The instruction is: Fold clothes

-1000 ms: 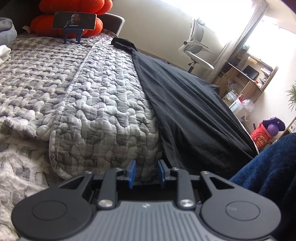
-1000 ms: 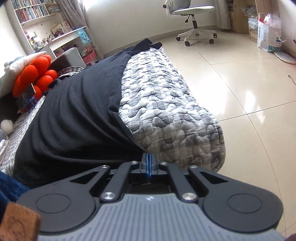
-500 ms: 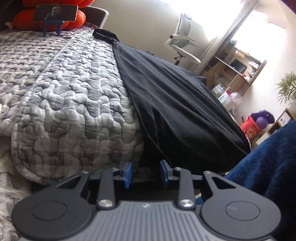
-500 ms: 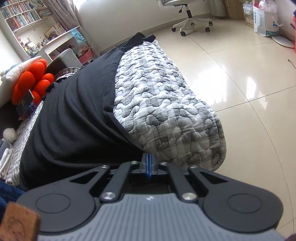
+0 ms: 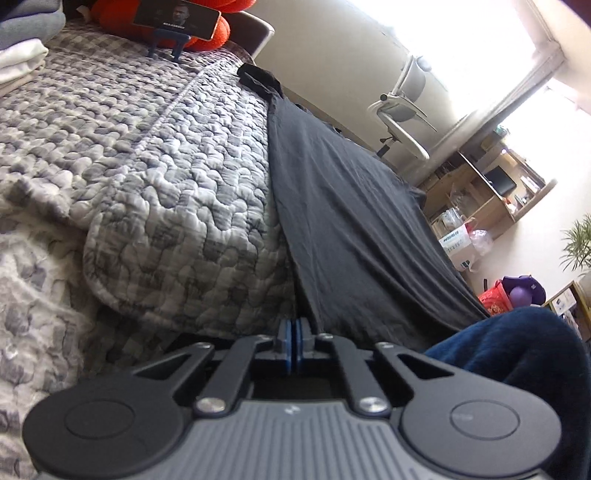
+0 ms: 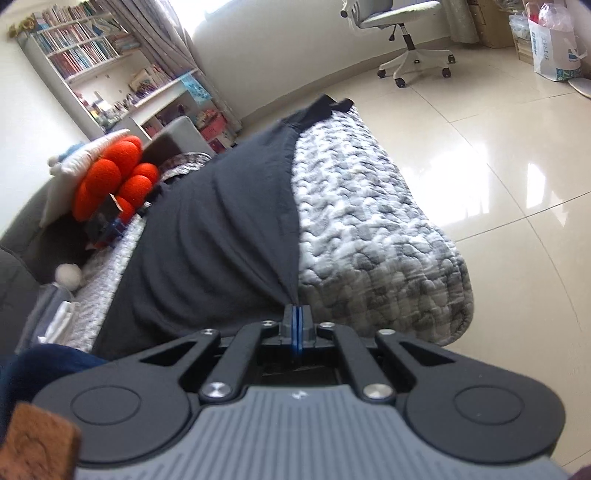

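A black garment (image 5: 351,221) lies stretched lengthwise along the grey quilted bed cover (image 5: 155,173). My left gripper (image 5: 294,326) is shut on its near left corner, and taut folds run from the blue pads up the cloth. In the right wrist view the same black garment (image 6: 207,240) covers the bed's left part. My right gripper (image 6: 297,314) is shut on its near right corner, with creases fanning out from the pinch. The garment's far end (image 6: 325,107) hangs over the bed's far edge.
A phone on a blue stand (image 5: 173,18) and an orange cushion (image 6: 114,181) sit at the head of the bed. Folded pale clothes (image 5: 18,62) lie at far left. A person's blue sleeve (image 5: 517,354) is near. An office chair (image 6: 402,22) stands on the glossy floor (image 6: 498,147).
My left gripper has shut on the garment's near corner; it was open half a second ago. Both grippers have lifted and drawn the cloth taut. The right one stayed shut.
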Demonstrator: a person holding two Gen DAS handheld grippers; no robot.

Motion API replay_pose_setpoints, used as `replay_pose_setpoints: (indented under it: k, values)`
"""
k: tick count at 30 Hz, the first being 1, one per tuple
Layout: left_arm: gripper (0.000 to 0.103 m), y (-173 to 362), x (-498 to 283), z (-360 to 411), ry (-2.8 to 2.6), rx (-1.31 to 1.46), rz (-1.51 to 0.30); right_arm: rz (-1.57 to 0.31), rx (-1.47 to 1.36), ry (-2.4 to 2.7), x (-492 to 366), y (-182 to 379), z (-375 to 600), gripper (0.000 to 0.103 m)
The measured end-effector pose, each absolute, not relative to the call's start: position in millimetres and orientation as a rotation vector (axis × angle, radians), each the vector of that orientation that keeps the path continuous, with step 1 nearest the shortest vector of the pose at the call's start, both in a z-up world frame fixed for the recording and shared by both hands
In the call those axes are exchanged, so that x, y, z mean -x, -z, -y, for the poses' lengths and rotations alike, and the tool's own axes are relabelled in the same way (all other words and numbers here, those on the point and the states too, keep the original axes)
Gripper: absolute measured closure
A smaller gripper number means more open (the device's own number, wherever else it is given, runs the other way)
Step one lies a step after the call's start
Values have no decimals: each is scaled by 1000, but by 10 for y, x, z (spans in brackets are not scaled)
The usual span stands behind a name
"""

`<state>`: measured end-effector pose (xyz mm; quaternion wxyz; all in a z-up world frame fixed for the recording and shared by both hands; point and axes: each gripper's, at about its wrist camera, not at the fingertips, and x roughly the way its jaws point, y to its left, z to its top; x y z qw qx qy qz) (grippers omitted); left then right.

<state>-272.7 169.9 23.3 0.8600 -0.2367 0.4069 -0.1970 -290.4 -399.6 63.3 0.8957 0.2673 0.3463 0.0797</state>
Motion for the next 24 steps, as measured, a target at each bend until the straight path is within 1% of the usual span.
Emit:
replay_pose_setpoints:
  k: [4, 5, 7, 9, 10, 16, 19, 22, 24]
  values:
    - [101, -339, 2718, -1774, 373, 577, -889, -679, -642, -217, 2926, -865, 4036, 103]
    - [101, -259, 2680, -1778, 343, 599, -920, -679, -647, -217, 2913, -892, 4045, 103]
    - [101, -67, 2615, -1785, 284, 652, -984, -736, -626, -174, 2805, -739, 4064, 103]
    - [101, 160, 2561, -1793, 226, 714, -1051, -837, -645, -142, 2674, -412, 4105, 103]
    - [101, 195, 2566, -1793, 218, 733, -1053, -864, -647, -131, 2641, -294, 4113, 103]
    - [101, 185, 2634, -1819, 160, 759, -1024, -826, -694, -143, 2697, -54, 4151, 102]
    - [101, 348, 2633, -1885, 142, 891, -1061, -746, -697, -185, 2799, -185, 4161, 102]
    - [100, 355, 2646, -1855, 154, 880, -1063, -816, -588, -149, 2730, -161, 4104, 102]
    - [100, 204, 2671, -1777, 133, 729, -1031, -827, -542, -151, 2718, -152, 4074, 102]
